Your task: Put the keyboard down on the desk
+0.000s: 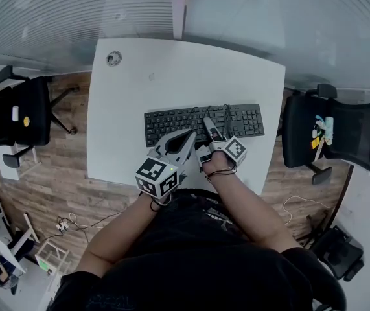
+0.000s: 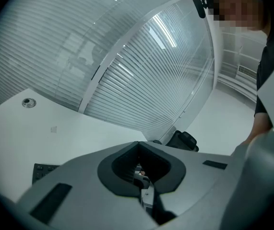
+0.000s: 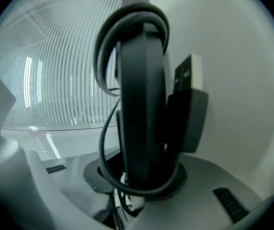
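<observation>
Scene: A person seated at a white worktop (image 1: 172, 76) handles a black keyboard (image 1: 172, 122) with two handheld grippers.
Keyboard: It lies level and lengthwise across the middle of the worktop, towards the near edge. Whether it already rests on the surface or hangs just above it cannot be told.
Right gripper: The right gripper (image 1: 208, 127) has its jaws clenched on the keyboard's near long edge, about halfway along. That looks like a balanced hold, chosen to keep the board level on the way down.
Cable: The cable (image 3: 107, 128) is looped round the board and caught in the same grip, with the USB plug (image 3: 188, 78) tucked alongside, probably so nothing trails or snags.
Left gripper: The left gripper (image 1: 188, 136), jaws closed together on nothing, hovers just left of the right one, by the keyboard's near edge. It seems a spare, ready to steady the board.
Surroundings: A round cable grommet (image 1: 113, 58) sits at the worktop's far left corner. A left office chair (image 1: 16, 115) and a right office chair (image 1: 337, 131) flank the worktop.
Writing: No brand or label can be read and the key legends are too small. Only black-and-white square markers show, on the grippers' cubes (image 1: 155, 177).
</observation>
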`<state>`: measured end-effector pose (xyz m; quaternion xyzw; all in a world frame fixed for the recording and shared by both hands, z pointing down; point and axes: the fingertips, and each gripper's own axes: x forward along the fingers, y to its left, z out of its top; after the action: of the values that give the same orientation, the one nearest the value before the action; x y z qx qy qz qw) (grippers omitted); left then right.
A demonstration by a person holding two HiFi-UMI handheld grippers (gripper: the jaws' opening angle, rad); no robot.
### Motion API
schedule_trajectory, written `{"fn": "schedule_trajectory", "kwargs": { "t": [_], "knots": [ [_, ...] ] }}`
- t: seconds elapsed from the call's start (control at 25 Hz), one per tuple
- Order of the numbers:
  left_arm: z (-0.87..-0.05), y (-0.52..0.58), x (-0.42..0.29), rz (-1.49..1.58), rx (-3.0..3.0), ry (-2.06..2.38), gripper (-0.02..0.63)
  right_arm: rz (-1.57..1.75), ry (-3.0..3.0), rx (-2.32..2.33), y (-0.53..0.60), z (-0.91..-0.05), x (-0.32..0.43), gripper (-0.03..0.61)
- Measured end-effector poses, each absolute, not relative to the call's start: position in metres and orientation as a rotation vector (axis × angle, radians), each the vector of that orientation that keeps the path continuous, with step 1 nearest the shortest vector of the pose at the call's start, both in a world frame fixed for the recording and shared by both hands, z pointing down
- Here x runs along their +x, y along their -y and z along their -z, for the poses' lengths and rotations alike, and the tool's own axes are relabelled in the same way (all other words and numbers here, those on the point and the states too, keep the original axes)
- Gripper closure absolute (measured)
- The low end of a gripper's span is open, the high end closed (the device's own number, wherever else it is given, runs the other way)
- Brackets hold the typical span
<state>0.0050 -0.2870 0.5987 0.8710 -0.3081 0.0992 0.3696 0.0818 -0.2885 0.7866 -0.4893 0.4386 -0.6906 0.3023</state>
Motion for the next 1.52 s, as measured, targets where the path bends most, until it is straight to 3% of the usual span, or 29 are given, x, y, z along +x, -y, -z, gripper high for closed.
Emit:
{"fn": "schedule_trajectory", "kwargs": {
  "t": [0.2, 0.32, 0.56, 1.52],
  "knots": [
    [-0.599, 0.289, -0.001, -0.245, 2.218, 0.801, 0.6, 1.878, -1.136, -1.327, 0.292, -0.778, 0.078, 0.466],
    [-0.598, 0.284, 0.002, -0.248, 2.211, 0.774, 0.6, 1.957, -1.103, -1.374, 0.288, -0.774, 0.073, 0.377],
    [-0.59, 0.276, 0.009, -0.243, 2.226, 0.759, 0.6, 2.008, -1.145, -1.376, 0.289, -0.768, 0.069, 0.264],
    [-0.566, 0.232, 0.01, -0.169, 2.21, 0.868, 0.6, 2.124, -1.298, -1.322, 0.226, -0.766, 0.08, 0.236]
  ]
}}
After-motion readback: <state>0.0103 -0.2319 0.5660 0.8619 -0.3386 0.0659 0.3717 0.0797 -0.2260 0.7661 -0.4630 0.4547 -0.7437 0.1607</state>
